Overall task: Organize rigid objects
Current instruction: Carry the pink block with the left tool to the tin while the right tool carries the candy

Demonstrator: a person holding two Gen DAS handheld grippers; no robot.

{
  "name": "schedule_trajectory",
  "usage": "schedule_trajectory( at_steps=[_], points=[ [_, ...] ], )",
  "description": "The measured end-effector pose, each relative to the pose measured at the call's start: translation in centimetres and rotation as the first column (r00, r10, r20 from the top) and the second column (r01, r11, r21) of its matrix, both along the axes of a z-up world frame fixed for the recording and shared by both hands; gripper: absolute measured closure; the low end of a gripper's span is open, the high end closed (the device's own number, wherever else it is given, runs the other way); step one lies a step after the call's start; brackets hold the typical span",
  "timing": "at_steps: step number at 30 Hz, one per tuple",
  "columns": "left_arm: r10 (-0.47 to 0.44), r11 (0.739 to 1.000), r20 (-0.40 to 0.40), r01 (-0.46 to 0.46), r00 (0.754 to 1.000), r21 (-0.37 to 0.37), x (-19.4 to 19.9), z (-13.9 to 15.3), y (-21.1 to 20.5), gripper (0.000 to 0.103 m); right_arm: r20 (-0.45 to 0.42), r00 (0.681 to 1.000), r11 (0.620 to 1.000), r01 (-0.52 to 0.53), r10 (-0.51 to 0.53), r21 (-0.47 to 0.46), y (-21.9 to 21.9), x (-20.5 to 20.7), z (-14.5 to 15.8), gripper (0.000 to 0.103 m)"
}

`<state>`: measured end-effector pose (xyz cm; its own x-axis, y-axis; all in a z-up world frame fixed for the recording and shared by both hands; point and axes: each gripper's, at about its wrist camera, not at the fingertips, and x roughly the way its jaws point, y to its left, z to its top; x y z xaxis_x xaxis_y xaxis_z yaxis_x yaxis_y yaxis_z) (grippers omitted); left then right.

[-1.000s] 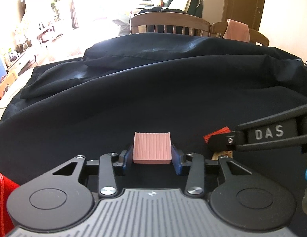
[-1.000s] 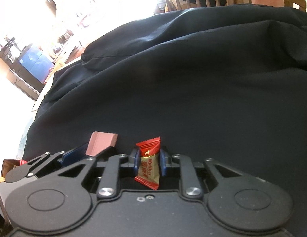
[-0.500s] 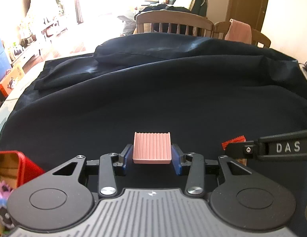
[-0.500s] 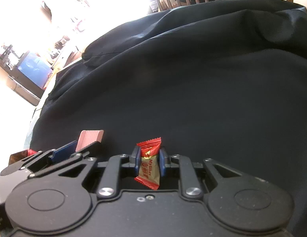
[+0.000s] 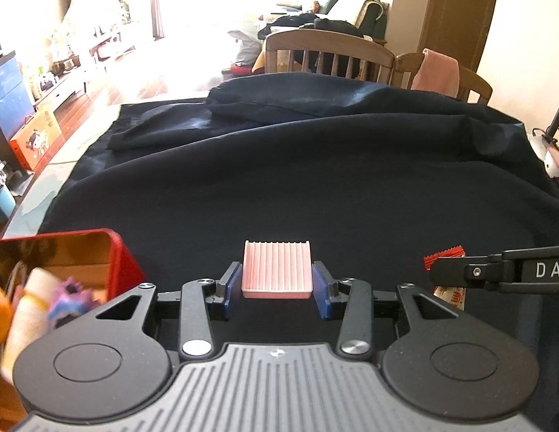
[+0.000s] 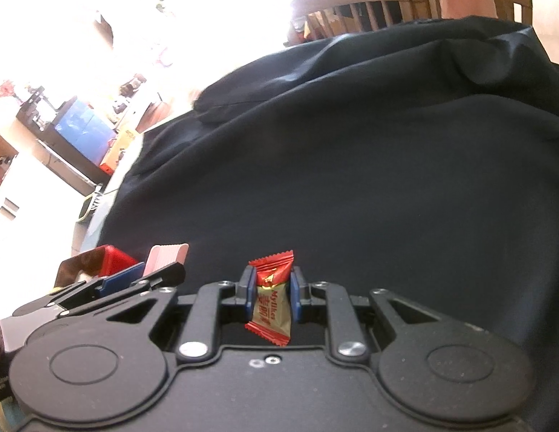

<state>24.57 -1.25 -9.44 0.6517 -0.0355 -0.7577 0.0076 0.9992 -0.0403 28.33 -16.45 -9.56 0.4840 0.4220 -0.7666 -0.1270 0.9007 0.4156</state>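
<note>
A pink ribbed block (image 5: pixel 277 270) sits clamped between the blue pads of my left gripper (image 5: pixel 277 282), held above the dark cloth. My right gripper (image 6: pixel 272 289) is shut on a red and gold wrapped candy (image 6: pixel 271 298), which stands upright between its pads. In the left wrist view the right gripper (image 5: pixel 447 280) reaches in from the right edge with the candy (image 5: pixel 446 256) at its tip. The right wrist view shows the left gripper (image 6: pixel 150 275) low on the left with the pink block (image 6: pixel 165 258). A red tin (image 5: pixel 115 262) with small items inside lies at lower left.
A dark cloth (image 5: pixel 315 187) covers the whole table and bunches into a fold at the far side. Wooden chairs (image 5: pixel 328 54) stand behind the table, one with a pink towel (image 5: pixel 438 72) on it. The red tin (image 6: pixel 110 261) lies beside the left gripper.
Both grippers have risen and drawn back together with their loads. The red tin has come into view at lower left, and more of the far room shows.
</note>
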Motion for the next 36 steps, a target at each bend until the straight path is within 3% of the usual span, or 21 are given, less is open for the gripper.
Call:
schedule_trajectory(
  at_steps=[17, 29, 36],
  points=[
    [0.075, 0.997, 0.021, -0.075, 0.997, -0.016, -7.1, 4.1, 7.7, 0.063, 0.057, 0.983, 0.985, -0.173, 0.173, 0.009, 8.8, -4.2, 4.6, 0.085],
    [0.148, 0.988, 0.011, -0.147, 0.989, -0.045, -9.3, 4.6, 15.1, 0.063, 0.077, 0.97, 0.973, -0.233, 0.232, -0.007, 14.8, -6.2, 5.9, 0.085],
    [0.137, 0.989, 0.001, -0.137, 0.991, -0.062, -9.5, 4.3, 18.7, 0.063, 0.075, 0.963, 0.966, -0.258, 0.259, -0.023, 18.2, -6.4, 5.6, 0.085]
  ],
)
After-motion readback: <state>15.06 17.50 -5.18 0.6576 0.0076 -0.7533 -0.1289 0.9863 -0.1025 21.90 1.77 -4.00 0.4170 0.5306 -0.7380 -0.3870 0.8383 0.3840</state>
